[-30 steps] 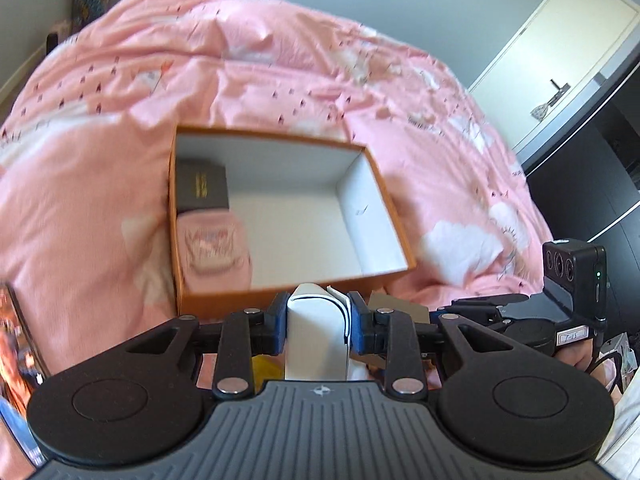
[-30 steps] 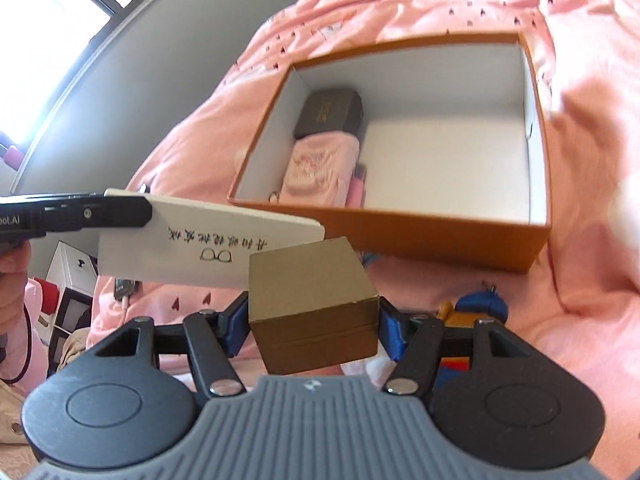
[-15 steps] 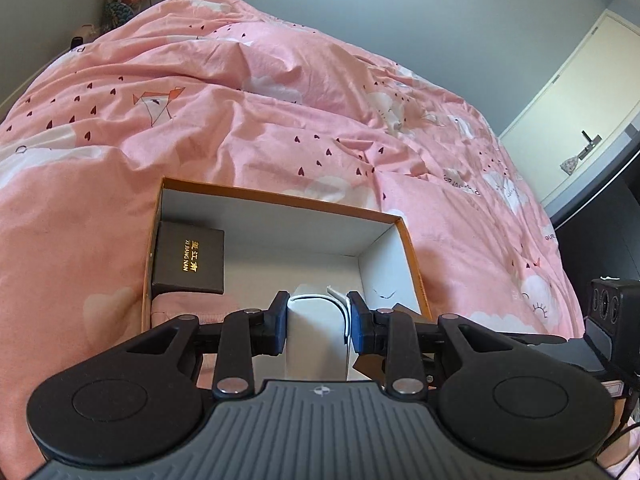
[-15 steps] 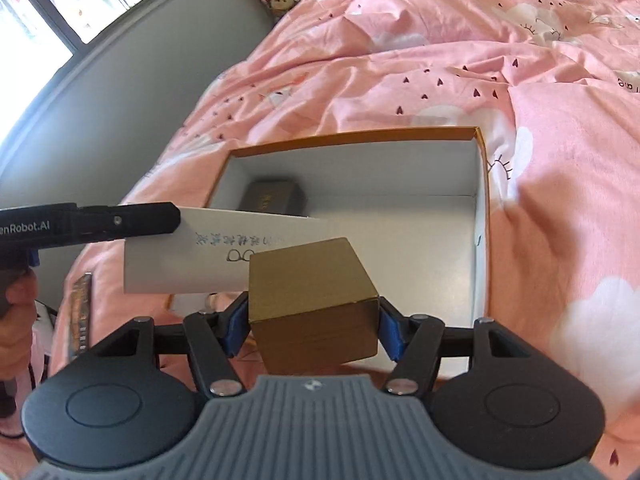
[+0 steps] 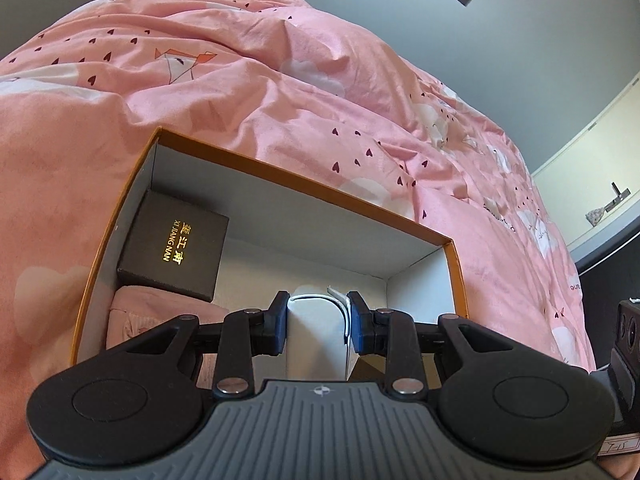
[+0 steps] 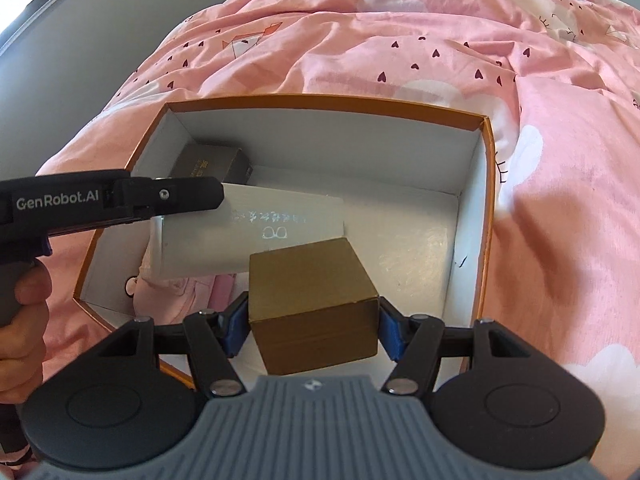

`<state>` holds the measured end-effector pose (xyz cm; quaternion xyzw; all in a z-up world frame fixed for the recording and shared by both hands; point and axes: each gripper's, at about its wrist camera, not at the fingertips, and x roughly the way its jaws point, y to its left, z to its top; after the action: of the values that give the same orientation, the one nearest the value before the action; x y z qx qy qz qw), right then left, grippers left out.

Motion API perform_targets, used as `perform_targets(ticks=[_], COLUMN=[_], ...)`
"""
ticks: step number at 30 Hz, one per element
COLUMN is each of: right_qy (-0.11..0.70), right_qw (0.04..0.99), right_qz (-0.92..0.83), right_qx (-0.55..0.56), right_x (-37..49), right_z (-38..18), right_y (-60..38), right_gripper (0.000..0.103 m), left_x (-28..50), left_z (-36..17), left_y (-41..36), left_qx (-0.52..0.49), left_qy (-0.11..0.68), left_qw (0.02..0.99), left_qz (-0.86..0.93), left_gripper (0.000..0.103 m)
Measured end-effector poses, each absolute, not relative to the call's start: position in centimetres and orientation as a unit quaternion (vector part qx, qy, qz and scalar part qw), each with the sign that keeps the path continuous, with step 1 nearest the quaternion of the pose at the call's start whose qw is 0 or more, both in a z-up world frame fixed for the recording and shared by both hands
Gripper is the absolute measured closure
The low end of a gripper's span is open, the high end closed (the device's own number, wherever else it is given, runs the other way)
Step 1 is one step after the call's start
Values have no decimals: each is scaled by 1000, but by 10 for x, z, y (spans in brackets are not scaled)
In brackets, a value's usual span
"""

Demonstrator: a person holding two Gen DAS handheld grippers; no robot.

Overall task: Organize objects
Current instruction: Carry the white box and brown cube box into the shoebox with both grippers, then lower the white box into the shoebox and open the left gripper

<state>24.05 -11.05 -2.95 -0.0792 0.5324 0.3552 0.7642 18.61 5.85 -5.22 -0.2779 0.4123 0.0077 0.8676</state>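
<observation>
An open orange box (image 5: pixel 304 190) (image 6: pixel 486 184) with a white inside lies on the pink bedspread. In its left end sit a dark box with gold lettering (image 5: pixel 174 244) (image 6: pixel 212 162) and a pink fabric item (image 5: pixel 140 316) (image 6: pixel 188 292). My left gripper (image 5: pixel 317 322) is shut on a long white box (image 5: pixel 314 336) (image 6: pixel 256 240), held over the orange box's inside. My right gripper (image 6: pixel 314 320) is shut on a brown cardboard box (image 6: pixel 312 300), held above the orange box's near right part, just beside the white box.
The pink bedspread (image 5: pixel 280 80) (image 6: pixel 440 40) surrounds the orange box on all sides. A grey wall and a white door (image 5: pixel 600 184) stand to the right in the left wrist view. A hand (image 6: pixel 20 320) holds the left gripper's handle.
Both grippers moved forward and down over the orange box, each keeping its box. The white box and the brown box now hang over the box's inside instead of before its near wall.
</observation>
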Motion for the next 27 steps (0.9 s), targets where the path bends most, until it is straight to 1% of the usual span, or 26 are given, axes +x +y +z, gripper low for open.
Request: perform_targets(ticks=[3, 9, 15, 19, 23, 27], right_qy=[529, 524, 526, 512, 491, 477], right_qw=[764, 756, 757, 766, 773, 768], right_qz=[356, 363, 351, 344, 341, 341], right_qx=[-101, -150, -165, -181, -214, -258], right_x=[240, 237, 242, 240, 241, 240], right_z=[-32, -39, -47, -43, -38, -41], right_y=[-105, -93, -92, -95, -98, -96], right_gripper=[38, 38, 38, 38, 38, 38], left_x=[182, 177, 174, 182, 200, 212], left_z=[-54, -58, -88, -104, -119, -125], left_y=[59, 57, 75, 72, 64, 50], left_qx=[-293, -317, -418, -447, -454, -414], left_qy=[412, 463, 511, 519, 535, 557], left_qw=[862, 827, 751, 729, 712, 720], left_qz=[26, 30, 7, -9, -28, -30], left_gripper=[69, 69, 69, 69, 68, 66])
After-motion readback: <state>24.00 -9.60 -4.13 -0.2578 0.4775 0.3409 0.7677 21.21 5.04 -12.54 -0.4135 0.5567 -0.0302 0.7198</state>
